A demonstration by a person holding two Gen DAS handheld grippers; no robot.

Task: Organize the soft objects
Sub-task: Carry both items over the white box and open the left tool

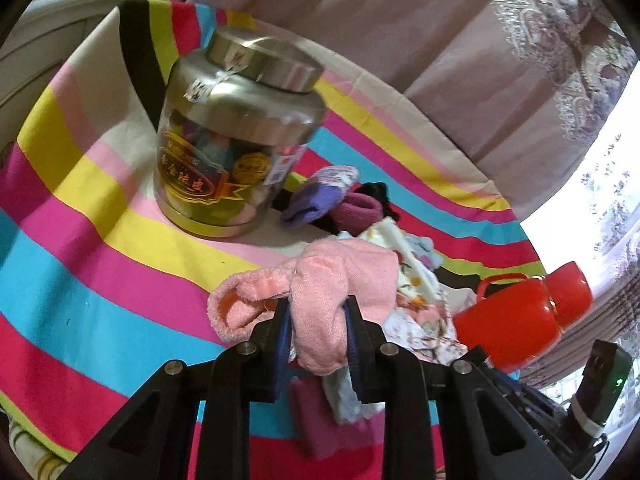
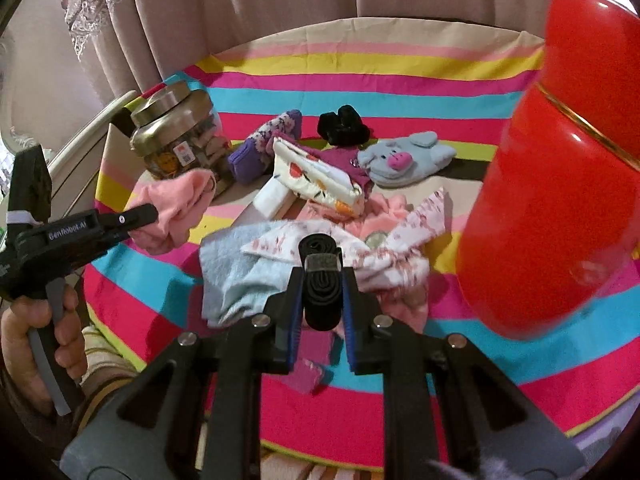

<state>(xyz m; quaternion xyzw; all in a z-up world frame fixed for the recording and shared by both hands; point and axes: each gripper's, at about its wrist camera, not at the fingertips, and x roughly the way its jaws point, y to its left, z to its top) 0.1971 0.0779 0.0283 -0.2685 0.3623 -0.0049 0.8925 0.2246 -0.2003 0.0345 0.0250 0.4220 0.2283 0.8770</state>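
The pink sock point(image 1: 340, 280) hangs pinched in the jaws of the left gripper point(image 1: 318, 320), bunched in the middle, with its fuzzy cuff flopping out to the left, above the striped cloth point(image 1: 80, 240) that covers the tabletop. It looks light and limp, so it should weigh next to nothing, but it will sag and swing, and a loose end can catch on the heap below. A hold on the thick folded middle, as here, seems safer than one on the thin cuff edge, which could slip out.

The right gripper point(image 2: 322, 300) pinches a rolled black strap or band point(image 2: 322, 276) between its jaws; what exactly that roll is cannot be made out. It looks firmer than the sock and should keep its shape.

Below lies a heap of other soft things: a pale blue towel point(image 2: 232, 276), a flowered cloth point(image 2: 360, 248), a purple sock point(image 2: 260, 148), a grey plush slipper point(image 2: 404, 156) and a black item point(image 2: 344, 124) too small to identify. A metal-lidded jar point(image 1: 236, 132) stands behind; its contents are blurred. A red container point(image 2: 560, 184) fills the right edge, cut off and out of focus, so its opening is not visible. The gripper bodies hide the near part of the heap.
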